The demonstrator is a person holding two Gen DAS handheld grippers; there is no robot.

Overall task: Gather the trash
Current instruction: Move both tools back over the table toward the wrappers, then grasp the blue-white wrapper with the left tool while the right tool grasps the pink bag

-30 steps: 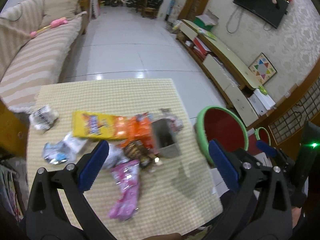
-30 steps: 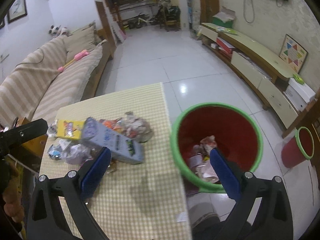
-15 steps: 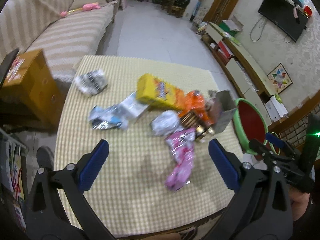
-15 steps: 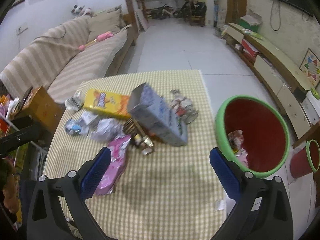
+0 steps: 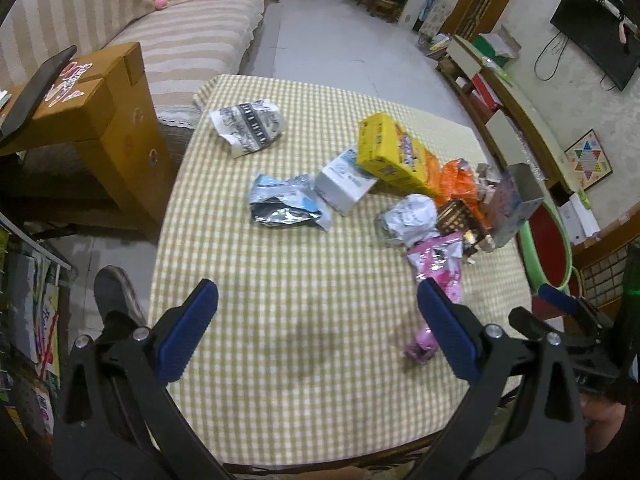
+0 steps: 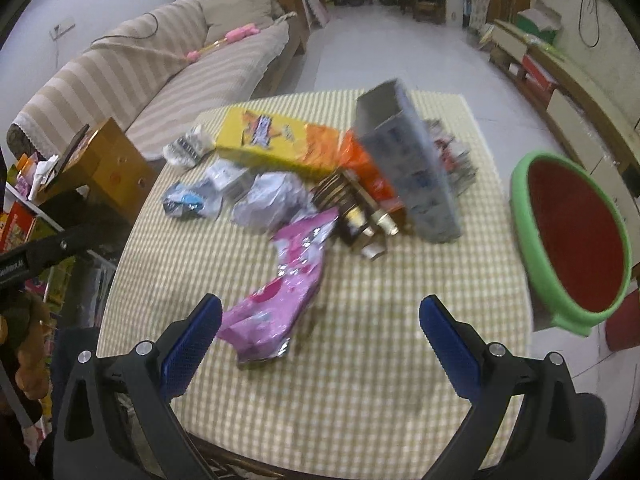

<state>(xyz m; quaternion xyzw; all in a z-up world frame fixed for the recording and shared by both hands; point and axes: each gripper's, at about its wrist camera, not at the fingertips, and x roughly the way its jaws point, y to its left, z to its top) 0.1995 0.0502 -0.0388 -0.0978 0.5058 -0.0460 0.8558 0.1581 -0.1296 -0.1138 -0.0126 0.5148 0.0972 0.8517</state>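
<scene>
Trash: a loose heap of wrappers and cartons on the checked yellow-and-white cloth surface (image 6: 360, 360), most of it toward the far right side, near the red bin with a green rim (image 6: 532, 240) that stands just off the surface's right edge.

Nearest piece: crinkled pink foil snack wrapper (image 6: 280, 292), lying flat just ahead of the right hand-held gripper (image 6: 320, 344). Likely very light, thin, slick; probably best pinched at a raised fold or the crumpled end, since a flat edge may slide out.

Behind it: long yellow cardboard box (image 6: 264, 140) and grey-blue open carton (image 6: 412, 168), the carton propped up at a tilt on the heap. Both look stiff but hollow; grip across the narrow sides, lightly, or they may crush. Crumpled white paper ball (image 6: 272, 200) and silver-blue foil packet (image 5: 284, 204) look soft and should compress between the pads.

Left hand-held gripper (image 5: 316, 332): fingers spread wide, empty, over bare cloth. Right: also spread, holding nothing.
</scene>
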